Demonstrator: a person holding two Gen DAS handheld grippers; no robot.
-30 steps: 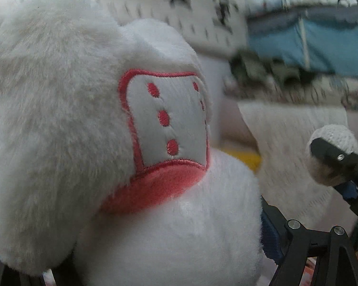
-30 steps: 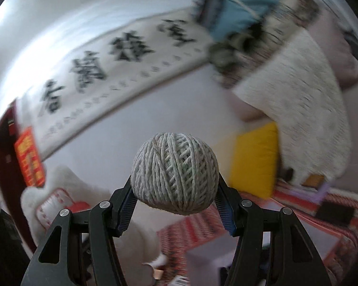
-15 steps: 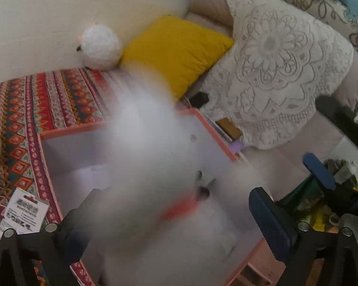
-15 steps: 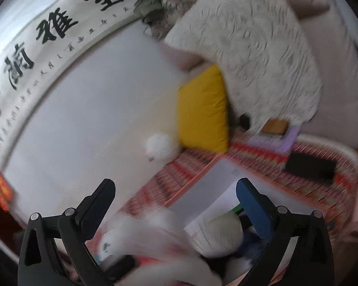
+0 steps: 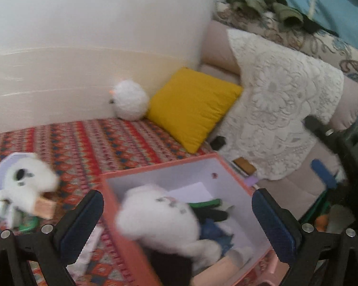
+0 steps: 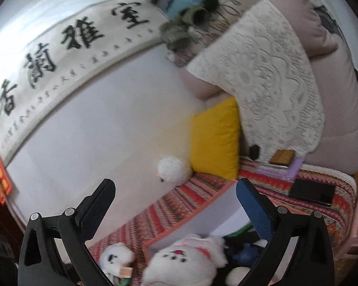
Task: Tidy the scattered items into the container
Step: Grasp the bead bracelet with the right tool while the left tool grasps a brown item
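An orange box (image 5: 121, 190) with white walls stands on the patterned rug, and a large white plush toy (image 5: 160, 217) lies inside it on top of dark and blue items. My left gripper (image 5: 179, 219) hovers above the box, open and holding nothing. My right gripper (image 6: 176, 207) is also open and empty, higher up, with the same plush toy (image 6: 186, 259) and the box (image 6: 217, 214) below it. A smaller white plush (image 5: 23, 181) lies on the rug left of the box among small clutter. The ball of twine cannot be made out for certain.
A round white plush (image 5: 130, 100) sits against the wall beside a yellow cushion (image 5: 193, 104). A sofa with a lace cover (image 5: 281, 119) fills the right. A purple notebook (image 6: 284, 166) and a black flat device (image 6: 312, 190) lie on the rug near the sofa.
Both grippers have opened. The left let go of the large white plush and the right let go of the twine ball; the plush now lies in the box.
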